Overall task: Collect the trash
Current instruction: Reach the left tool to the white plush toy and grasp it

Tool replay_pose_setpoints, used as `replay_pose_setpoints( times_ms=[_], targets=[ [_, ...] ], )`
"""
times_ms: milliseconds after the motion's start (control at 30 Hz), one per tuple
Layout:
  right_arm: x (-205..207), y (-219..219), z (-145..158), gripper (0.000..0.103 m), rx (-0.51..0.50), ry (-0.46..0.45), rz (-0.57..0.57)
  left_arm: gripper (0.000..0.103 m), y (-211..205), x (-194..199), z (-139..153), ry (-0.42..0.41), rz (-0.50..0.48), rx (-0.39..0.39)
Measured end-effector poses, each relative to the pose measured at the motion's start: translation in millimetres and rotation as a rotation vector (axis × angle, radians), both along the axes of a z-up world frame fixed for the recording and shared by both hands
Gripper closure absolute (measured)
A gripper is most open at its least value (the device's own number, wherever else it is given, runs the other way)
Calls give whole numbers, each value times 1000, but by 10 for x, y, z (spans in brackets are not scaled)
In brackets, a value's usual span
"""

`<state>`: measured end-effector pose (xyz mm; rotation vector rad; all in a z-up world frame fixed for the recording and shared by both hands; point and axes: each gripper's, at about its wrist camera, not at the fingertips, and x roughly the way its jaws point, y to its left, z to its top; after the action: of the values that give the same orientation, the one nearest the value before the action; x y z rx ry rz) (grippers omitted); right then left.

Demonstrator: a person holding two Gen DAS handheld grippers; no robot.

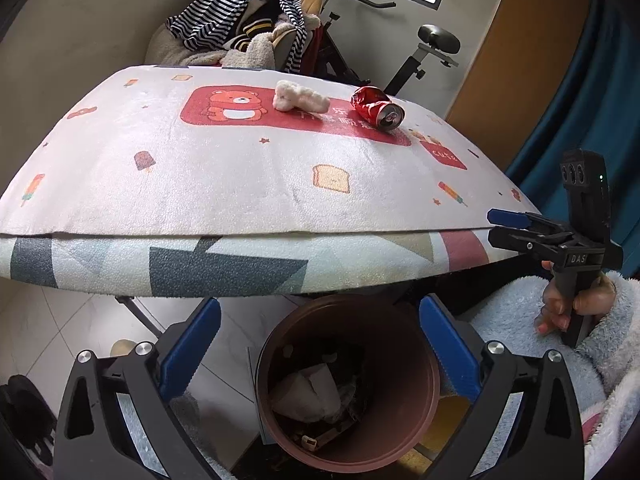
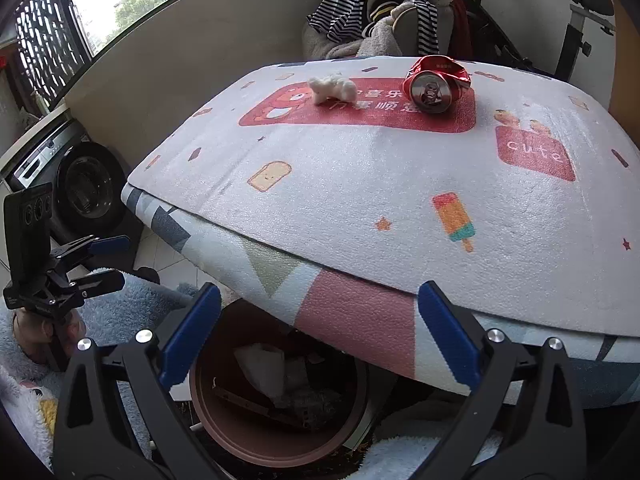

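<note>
Right, down at the near edge the left gripper point(image 1: 320, 344) hangs over the brown trash bin point(image 1: 416, 412) with its blue pads spread wide and nothing between them; crumpled paper point(image 1: 308, 394) and other scraps lie at the bottom of the bin. The right gripper point(image 2: 320, 344) is just as wide apart and just as empty, looking down at the same bin point(image 2: 224, 432), which sits on the floor half tucked under the table's front edge. Off to the side in the left wrist view a hand point(image 1: 568, 304) in a fluffy pale blue sleeve point(image 1: 516, 308) grips the handle of the right gripper. Up on the table, the white cartoon cloth point(image 2: 360, 184) with its ice lollies and toast slices covers the top, lying over a patterned mat point(image 2: 352, 312). Further back, on the red bear panel, a crumpled white tissue wad point(image 1: 301, 96) sits near a crushed red soda can point(image 1: 378, 109) lying on its side, open end toward the cameras; the two are apart, not touching. Beyond the table, striped clothing point(image 1: 236, 16) is heaped over a chair, an exercise bike point(image 1: 424, 52) stands to the right, and a washing machine point(image 2: 86, 188) shows at the left of the right wrist view.
</note>
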<state>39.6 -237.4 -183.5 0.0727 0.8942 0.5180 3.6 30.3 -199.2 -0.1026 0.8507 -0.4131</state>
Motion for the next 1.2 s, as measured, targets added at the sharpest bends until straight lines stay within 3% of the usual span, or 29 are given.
replay_pose_setpoints(
  times_ms=[267, 433, 633, 767, 867, 900, 1033, 1200],
  targets=[
    [141, -119, 133, 6, -17, -54, -64, 6, -76, 557, 434, -138, -25, -16],
    [277, -319, 231, 6, 34, -145, -160, 6, -291, 1212, 573, -175, -68, 66],
    [533, -415, 162, 6, -11, -145, -220, 6, -437, 2032, 567, -171, -121, 73],
    [627, -403, 117, 6, -78, -145, -224, 8, -635, 2450, 467, -178, -186, 189],
    [679, -357, 68, 6, -151, -148, -242, 30, -746, 2735, 296, -150, -207, 274],
    [703, -335, 71, 6, -164, -150, -245, 31, -759, 2834, 240, -135, -203, 293],
    [741, -380, 36, 6, -150, -129, -249, 31, -764, 3142, 44, -92, -196, 310],
    [780, -502, -11, 6, -125, -99, -267, 31, -777, 3356, -75, -53, -214, 275]
  ],
)
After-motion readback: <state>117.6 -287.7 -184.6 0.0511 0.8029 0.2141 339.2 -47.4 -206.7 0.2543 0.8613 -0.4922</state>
